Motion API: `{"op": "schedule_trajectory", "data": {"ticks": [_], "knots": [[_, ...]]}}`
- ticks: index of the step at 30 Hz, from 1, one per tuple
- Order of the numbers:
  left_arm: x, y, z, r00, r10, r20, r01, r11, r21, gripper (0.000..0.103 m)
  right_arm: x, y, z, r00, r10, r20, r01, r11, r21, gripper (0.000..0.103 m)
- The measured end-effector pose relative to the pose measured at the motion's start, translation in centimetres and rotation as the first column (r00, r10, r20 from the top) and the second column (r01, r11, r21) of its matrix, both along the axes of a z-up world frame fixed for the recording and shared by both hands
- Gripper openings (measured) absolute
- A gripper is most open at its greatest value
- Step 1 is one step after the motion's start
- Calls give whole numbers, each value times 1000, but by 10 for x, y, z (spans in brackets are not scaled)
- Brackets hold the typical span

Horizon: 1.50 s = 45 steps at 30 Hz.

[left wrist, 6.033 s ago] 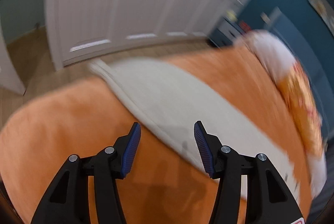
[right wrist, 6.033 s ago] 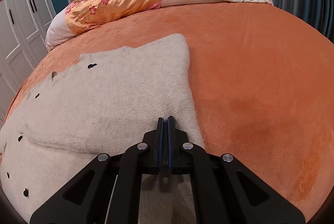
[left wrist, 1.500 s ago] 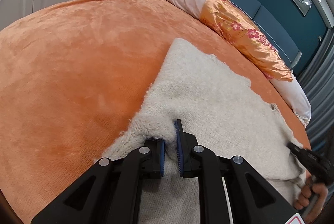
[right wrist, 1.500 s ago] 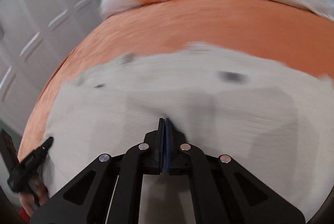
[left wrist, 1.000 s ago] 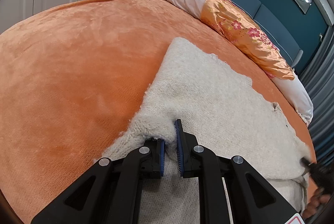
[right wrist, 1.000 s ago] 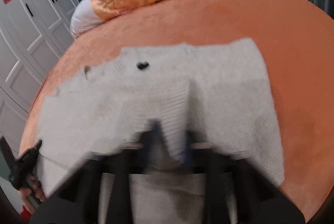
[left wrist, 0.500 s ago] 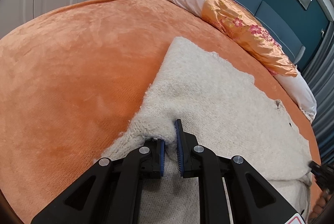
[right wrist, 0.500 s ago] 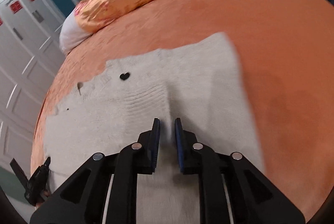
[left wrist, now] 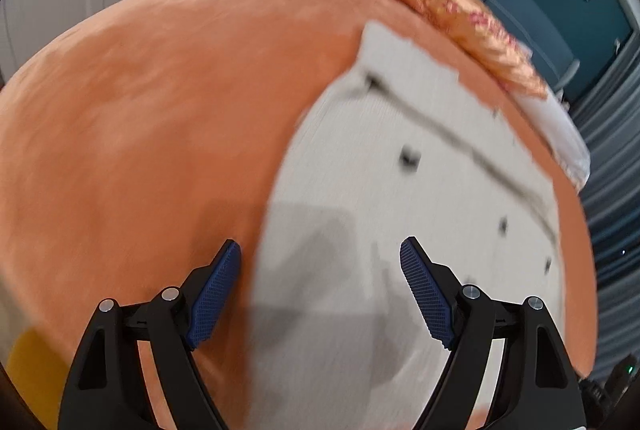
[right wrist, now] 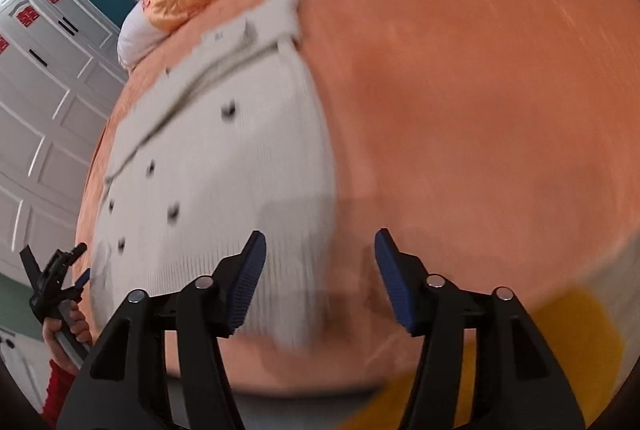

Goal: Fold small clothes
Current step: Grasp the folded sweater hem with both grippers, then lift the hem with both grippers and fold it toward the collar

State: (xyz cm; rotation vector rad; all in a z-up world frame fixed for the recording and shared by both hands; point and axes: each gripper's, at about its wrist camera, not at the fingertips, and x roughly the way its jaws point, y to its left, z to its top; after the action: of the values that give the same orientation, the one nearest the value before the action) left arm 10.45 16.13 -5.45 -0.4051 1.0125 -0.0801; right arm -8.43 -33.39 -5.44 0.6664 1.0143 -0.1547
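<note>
The left gripper [left wrist: 320,262] stands spread wide, its jaws having just been opening, with nothing pinched; below and between its blue pads [left wrist: 426,294] lies the near edge of the cream knitted cardigan [left wrist: 420,169]. The right gripper [right wrist: 320,262] is likewise parted after just opening and holds nothing, hovering over the cardigan's [right wrist: 224,165] right edge. The garment lies flat on the bed's orange plush blanket [left wrist: 140,109], dark buttons up, near a floral orange pillow [left wrist: 472,17]. Only the right wrist view shows the white wardrobe doors [right wrist: 44,77] sharply and the person's hand [right wrist: 66,326] with its red sleeve [right wrist: 58,386]; both views are motion-blurred.
</note>
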Motion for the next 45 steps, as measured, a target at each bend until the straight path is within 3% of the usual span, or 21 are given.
{"op": "schedule_trajectory", "data": {"ticks": [5, 12, 16, 18, 19, 21, 22, 23, 30, 33, 36, 41, 45], "knots": [[-36, 6, -10, 1000, 10, -22, -12, 998, -58, 79, -11, 12, -17, 1000, -12, 4, 11, 989, 151, 60], [-47, -4, -12, 1000, 8, 8, -8, 999, -49, 81, -6, 44, -21, 999, 39, 30, -40, 998, 48, 66], [-49, -9, -13, 999, -31, 23, 32, 997, -63, 78, -5, 46, -25, 996, 53, 69, -57, 996, 66, 66], [-49, -10, -13, 999, -40, 27, 42, 997, -65, 67, -6, 45, -26, 995, 48, 83, -54, 996, 76, 55], [-49, -10, -12, 999, -40, 27, 42, 997, -65, 56, -5, 43, -27, 996, 36, 81, -43, 995, 85, 50], [-49, -5, -12, 999, -33, 26, 35, 995, -92, 33, -7, 40, -30, 997, 17, 69, -24, 995, 94, 18], [-49, -3, -12, 999, -34, 19, 36, 993, -117, 12, -7, 38, -31, 998, 10, 62, -17, 994, 104, 11], [-49, -1, -13, 999, -37, 9, 38, 989, -140, 7, -9, 36, -31, 998, 3, 69, -11, 992, 122, 6], [-69, 0, 24, 995, -81, 54, 87, 988, -128, 5, -28, 39, 2, 995, 34, 90, -43, 995, 93, 3], [-81, 1, 44, 992, -112, 57, 118, 985, -128, 5, -37, 39, 17, 994, 90, 62, -93, 994, 55, 3], [-96, -2, 58, 985, -167, 46, 170, 983, -71, 5, -51, 42, 33, 982, 189, 5, -189, 982, -11, 3], [-144, -6, 64, 956, -286, -61, 287, 958, 10, 5, -96, 51, 46, 939, 321, -122, -328, 944, -44, 3], [-201, -5, 59, 905, -377, -195, 393, 918, 49, 5, -139, 58, 50, 898, 387, -209, -393, 919, 11, 3]]}}
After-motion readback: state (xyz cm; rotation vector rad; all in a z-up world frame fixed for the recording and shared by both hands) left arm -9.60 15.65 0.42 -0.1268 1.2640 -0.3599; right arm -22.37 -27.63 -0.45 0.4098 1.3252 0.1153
